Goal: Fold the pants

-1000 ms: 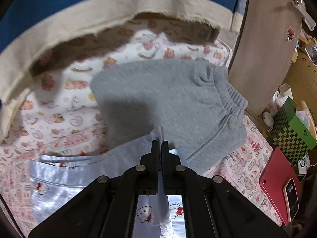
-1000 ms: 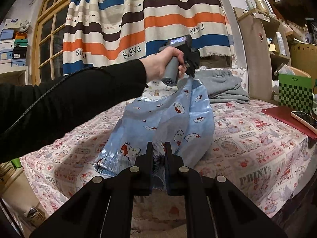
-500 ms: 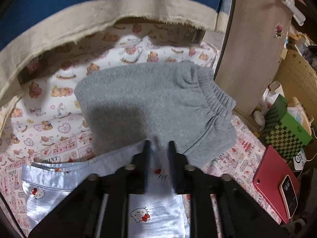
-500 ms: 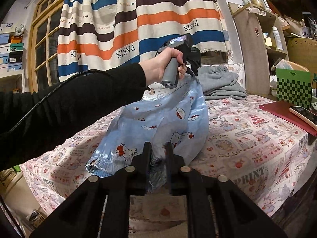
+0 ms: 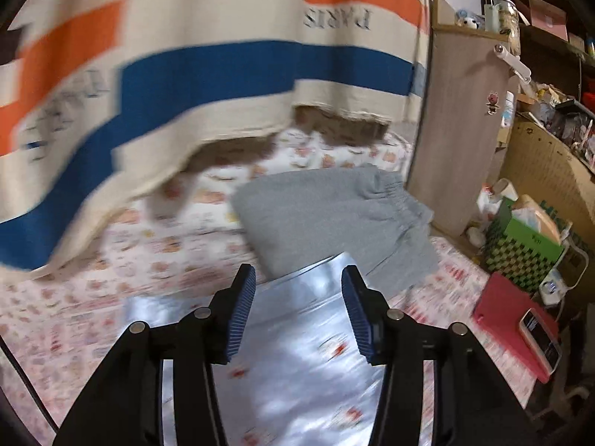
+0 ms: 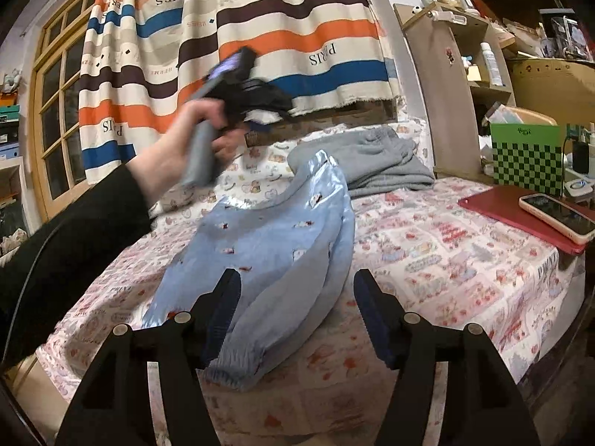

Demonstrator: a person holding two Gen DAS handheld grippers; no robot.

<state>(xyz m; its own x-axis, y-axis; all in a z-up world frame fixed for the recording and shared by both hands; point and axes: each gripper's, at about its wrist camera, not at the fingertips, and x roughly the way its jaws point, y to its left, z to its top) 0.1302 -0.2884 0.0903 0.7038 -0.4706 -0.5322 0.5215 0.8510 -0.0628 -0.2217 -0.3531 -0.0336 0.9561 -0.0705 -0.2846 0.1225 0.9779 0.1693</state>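
The light blue cartoon-print pants lie folded lengthwise on the patterned bed sheet, one end near the grey garment, the cuffs near the front edge. They also show in the left wrist view. My right gripper is open and empty just above the cuff end. My left gripper is open and empty above the far end of the pants. In the right wrist view the left gripper is lifted above the bed, held by a hand.
A folded grey garment lies at the back of the bed. A red tablet case with a phone sits at the right edge. A green checkered box, a wooden shelf and a striped curtain stand behind.
Both grippers have opened and let go of the blue pants, which now lie on the bed. The left gripper has lifted up and back; the right has pulled back slightly.
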